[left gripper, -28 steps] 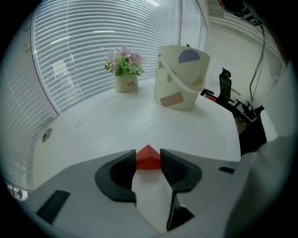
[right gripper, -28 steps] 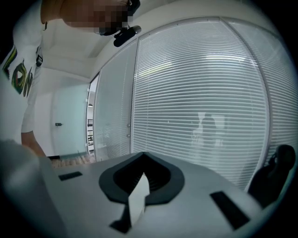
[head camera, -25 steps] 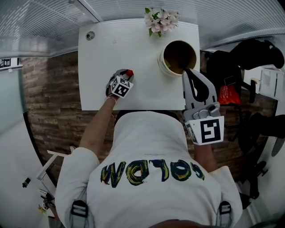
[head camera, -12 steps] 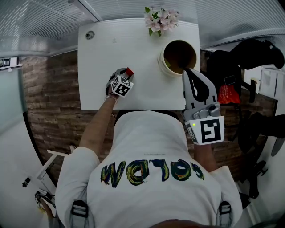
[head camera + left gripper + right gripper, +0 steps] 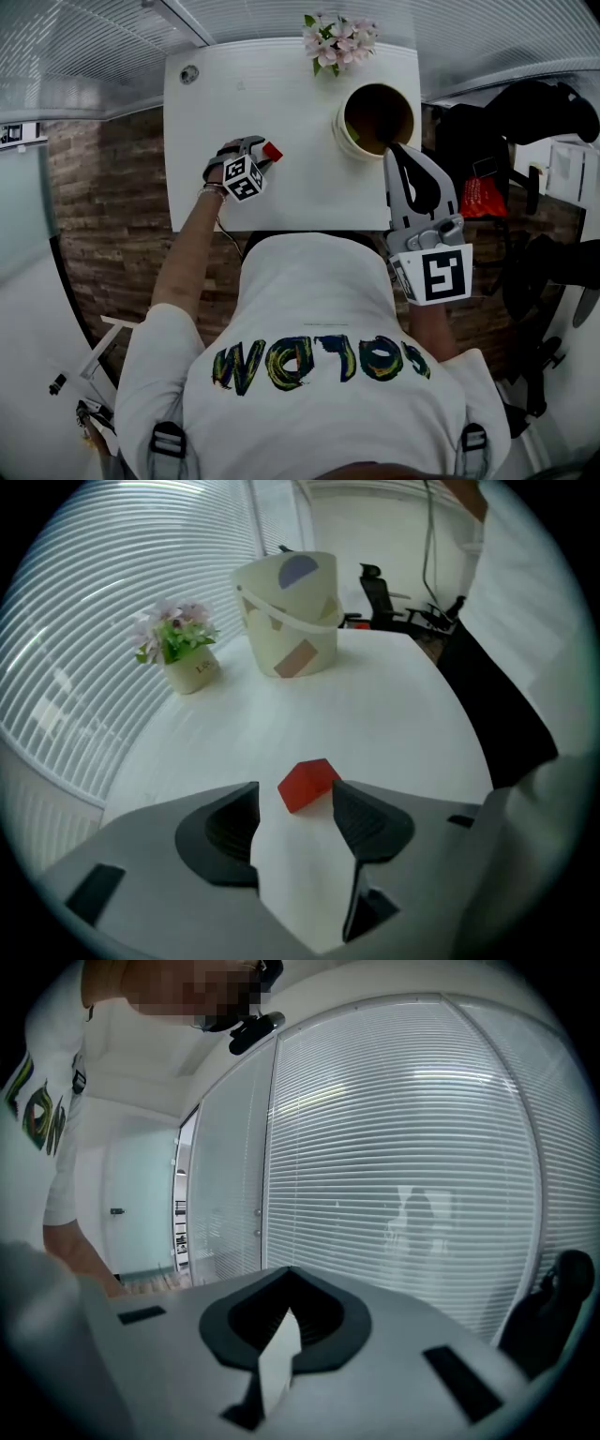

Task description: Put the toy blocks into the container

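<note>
Our left hand-held gripper [image 5: 261,153] is pointing steeply down at the white bench [image 5: 281,94]. Its jaws have just been opening and are now standing spread. In the left gripper view, this left hand-held gripper [image 5: 295,803] is framing a small red toy block [image 5: 307,783]. The block is lying on the white bench [image 5: 375,714] at the mouth of the gap, just beside the tip of the jaw at 3 o'clock. Neither pad is pressing on it, and we cannot tell whether that tip is touching it.

From the head view, we are seeing the small red toy block [image 5: 273,151] resting near the middle of the bench. A cream round plastic bucket [image 5: 341,131] is standing well apart from it, toward 2 o'clock, and a small pot of pink flowers [image 5: 337,42] is sitting at the bench's 12 o'clock edge. In the left gripper view, the bucket [image 5: 286,611] is standing upright, with the flowers [image 5: 178,644] at its 9 o'clock side.

Our right hand-held gripper [image 5: 394,150] is hovering by the bucket's 5 o'clock rim. In its own view, the right hand-held gripper [image 5: 286,1283] is keeping its jaws pressed together at the tips, with nothing between them.
</note>
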{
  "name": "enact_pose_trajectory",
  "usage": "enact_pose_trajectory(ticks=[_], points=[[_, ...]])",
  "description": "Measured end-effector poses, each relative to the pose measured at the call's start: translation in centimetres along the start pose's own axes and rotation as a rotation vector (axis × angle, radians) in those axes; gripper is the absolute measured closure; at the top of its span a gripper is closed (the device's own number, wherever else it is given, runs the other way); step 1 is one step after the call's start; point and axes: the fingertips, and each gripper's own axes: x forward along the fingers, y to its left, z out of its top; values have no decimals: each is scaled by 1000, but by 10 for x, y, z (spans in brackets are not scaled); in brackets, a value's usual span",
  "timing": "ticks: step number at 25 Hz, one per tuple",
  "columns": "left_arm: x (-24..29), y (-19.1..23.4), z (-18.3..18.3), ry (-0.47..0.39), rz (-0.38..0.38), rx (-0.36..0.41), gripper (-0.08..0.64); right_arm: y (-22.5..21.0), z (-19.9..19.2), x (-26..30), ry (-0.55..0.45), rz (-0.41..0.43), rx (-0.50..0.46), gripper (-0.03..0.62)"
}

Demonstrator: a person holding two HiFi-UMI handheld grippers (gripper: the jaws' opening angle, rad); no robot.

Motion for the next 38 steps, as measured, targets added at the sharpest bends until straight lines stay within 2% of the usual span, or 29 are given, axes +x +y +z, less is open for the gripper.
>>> enact_pose_trajectory(ticks=[5, 8, 11, 15, 16, 23, 30, 33, 38], points=[[12, -8, -8, 117, -75, 358, 311, -1, -1, 2, 5, -7, 1, 583], [17, -11, -7, 162, -107, 519, 311, -1, -2, 1, 10, -12, 0, 583], [22, -14, -6, 197, -157, 624, 305, -2, -4, 0, 12, -20, 3, 583], [22, -19, -6, 227, -212, 698, 321, -1, -3, -2, 10, -24, 6, 583], [22, -20, -5, 227, -218, 699, 408, -2, -3, -3, 10, -26, 7, 583], [24, -18, 2, 198, -212, 642, 412, -5, -5, -2, 13, -35, 9, 583], [12, -2, 12, 160, -106, 504, 411, -4, -3, 2, 7, -29, 7, 583], [0, 10, 16, 126, -27, 378, 411, -1, -1, 4, 2, -20, 0, 583], [-28, 36, 26, 40, 139, 57, 411, 3, 1, 7, -6, -8, -7, 583]])
